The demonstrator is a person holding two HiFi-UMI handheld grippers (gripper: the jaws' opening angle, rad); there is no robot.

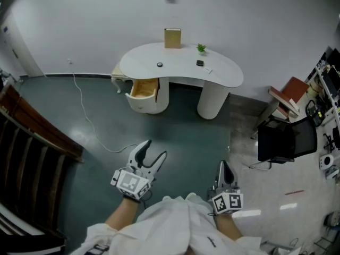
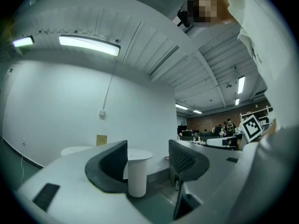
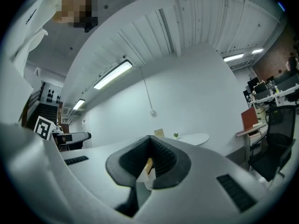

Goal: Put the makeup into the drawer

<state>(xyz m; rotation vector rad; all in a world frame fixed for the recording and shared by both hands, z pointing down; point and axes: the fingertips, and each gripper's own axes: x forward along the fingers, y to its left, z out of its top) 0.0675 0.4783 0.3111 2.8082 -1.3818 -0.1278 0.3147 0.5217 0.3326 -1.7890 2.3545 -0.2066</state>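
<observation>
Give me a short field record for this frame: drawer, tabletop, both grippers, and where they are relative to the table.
drawer: open, under the table, left side in the head view
tabletop: tan box upright at the back, small plant, small dark items too small to identify
left gripper: open, nothing between the jaws
right gripper: shut, empty
position: both grippers well short of the table, over the floor

Nothing to read here, folks: no words, numbers or brand names legible in any view. Only black-and-white square markers on the left tool (image 1: 154, 149) and the right tool (image 1: 225, 167), and they are patterns, not letters.
</observation>
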